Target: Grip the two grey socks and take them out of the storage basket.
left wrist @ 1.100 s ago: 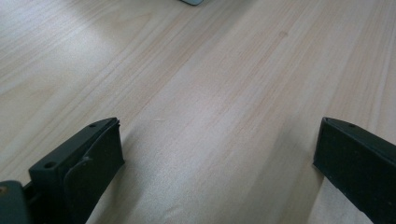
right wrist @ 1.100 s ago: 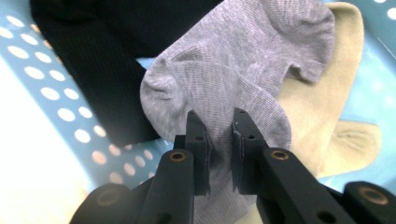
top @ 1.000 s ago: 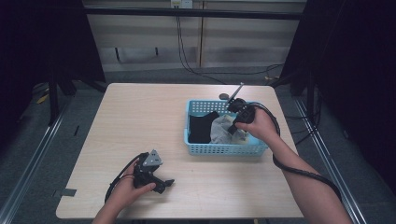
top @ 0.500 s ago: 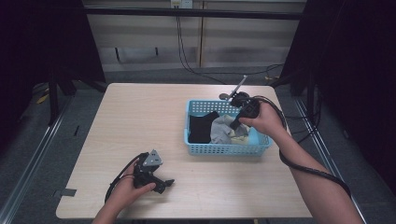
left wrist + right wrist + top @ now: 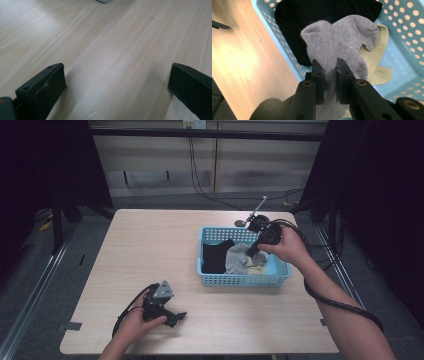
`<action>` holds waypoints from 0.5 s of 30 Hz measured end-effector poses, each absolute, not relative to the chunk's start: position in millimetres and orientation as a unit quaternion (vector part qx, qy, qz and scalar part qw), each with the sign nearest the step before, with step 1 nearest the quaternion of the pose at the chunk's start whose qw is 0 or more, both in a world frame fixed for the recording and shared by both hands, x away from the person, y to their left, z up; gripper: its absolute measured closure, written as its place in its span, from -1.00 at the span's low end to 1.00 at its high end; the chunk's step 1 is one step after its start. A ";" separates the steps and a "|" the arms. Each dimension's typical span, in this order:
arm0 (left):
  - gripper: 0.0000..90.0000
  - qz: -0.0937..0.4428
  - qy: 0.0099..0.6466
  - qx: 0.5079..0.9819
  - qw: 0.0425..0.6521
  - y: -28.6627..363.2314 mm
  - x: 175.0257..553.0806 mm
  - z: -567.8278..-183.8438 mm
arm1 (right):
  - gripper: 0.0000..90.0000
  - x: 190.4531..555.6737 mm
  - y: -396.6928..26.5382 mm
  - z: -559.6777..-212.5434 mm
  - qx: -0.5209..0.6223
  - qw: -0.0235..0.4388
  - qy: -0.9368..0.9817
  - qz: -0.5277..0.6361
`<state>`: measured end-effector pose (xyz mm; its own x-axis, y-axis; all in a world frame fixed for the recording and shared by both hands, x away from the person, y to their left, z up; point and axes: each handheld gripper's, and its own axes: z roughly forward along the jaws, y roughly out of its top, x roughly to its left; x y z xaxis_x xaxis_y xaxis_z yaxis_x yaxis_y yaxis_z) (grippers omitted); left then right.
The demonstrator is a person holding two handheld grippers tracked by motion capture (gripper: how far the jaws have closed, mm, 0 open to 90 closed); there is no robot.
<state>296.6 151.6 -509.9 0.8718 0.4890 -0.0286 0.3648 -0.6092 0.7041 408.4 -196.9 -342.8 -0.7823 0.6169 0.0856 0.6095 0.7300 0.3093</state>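
between right gripper (image 5: 329, 65) jaws, grey sock (image 5: 342, 47)

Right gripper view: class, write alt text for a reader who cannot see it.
The right gripper pinches a grey sock above a blue basket. A black sock and a yellow sock lie beneath it, with wooden table beside the basket.

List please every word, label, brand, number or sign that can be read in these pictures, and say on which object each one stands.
None: no readable text shows in any view.
The blue basket, the grey sock, the black garment and the yellowish sock carry no print.
The left hand-held gripper, the right hand-held gripper and the wooden table bear no label.
The pale objects at the high view's top edge are too small to read.
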 end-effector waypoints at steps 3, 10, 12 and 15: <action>-0.99 0.084 0.239 0.893 0.372 151.6 296.6 -510.0 | 0.77 404.2 -193.5 -340.6 0.323 0.012 0.932 0.161; -0.99 0.084 0.239 0.893 0.372 151.6 296.6 -510.0 | 0.77 390.4 -184.2 -335.0 0.299 0.014 0.939 0.168; -0.99 0.084 0.238 0.893 0.372 151.6 296.6 -509.9 | 0.77 386.4 -181.6 -333.3 0.292 0.014 0.942 0.166; -0.99 0.083 0.240 0.893 0.372 151.5 296.4 -510.0 | 0.77 379.7 -178.4 -330.6 0.282 0.013 0.944 0.171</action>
<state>296.4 151.5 -510.0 0.8713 0.4898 -0.0297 0.3659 -0.6082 0.7045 379.7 -178.4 -330.6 -0.8405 0.5371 0.0718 0.5282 0.7824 0.3299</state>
